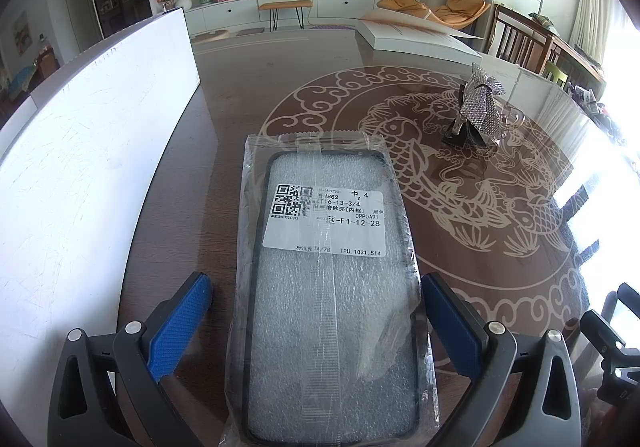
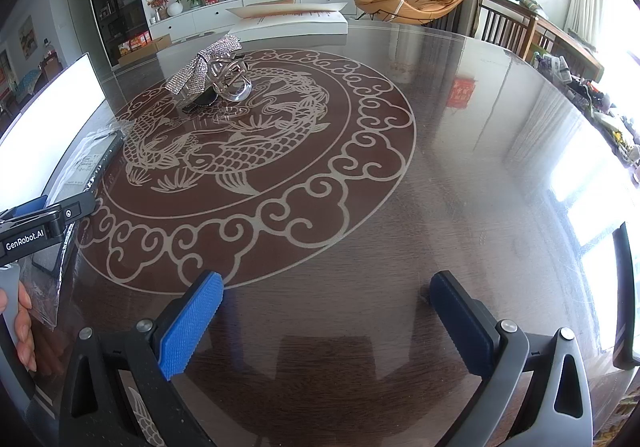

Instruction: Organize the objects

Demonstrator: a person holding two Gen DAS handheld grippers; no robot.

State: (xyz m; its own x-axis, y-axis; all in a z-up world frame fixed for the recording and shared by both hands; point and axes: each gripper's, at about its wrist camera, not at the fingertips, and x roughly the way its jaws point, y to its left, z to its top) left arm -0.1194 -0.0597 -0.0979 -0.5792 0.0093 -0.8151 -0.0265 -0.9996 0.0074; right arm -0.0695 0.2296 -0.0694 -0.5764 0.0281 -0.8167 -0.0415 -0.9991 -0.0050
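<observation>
A phone case in a clear plastic bag (image 1: 328, 279), with a white barcode label, lies flat on the table. My left gripper (image 1: 316, 327) is open, its blue pads on either side of the bag's near half without touching it. The bag also shows at the left edge of the right wrist view (image 2: 92, 163). A sparkly silver bow hair clip (image 1: 480, 107) rests further off on the table, also in the right wrist view (image 2: 208, 75). My right gripper (image 2: 326, 321) is open and empty above bare table.
The dark round table (image 2: 440, 187) has a fish and cloud pattern under glass. A white box (image 1: 80, 167) stands along the left. A flat white box (image 1: 416, 35) lies at the far side. Chairs and clutter (image 2: 580, 87) are at the right.
</observation>
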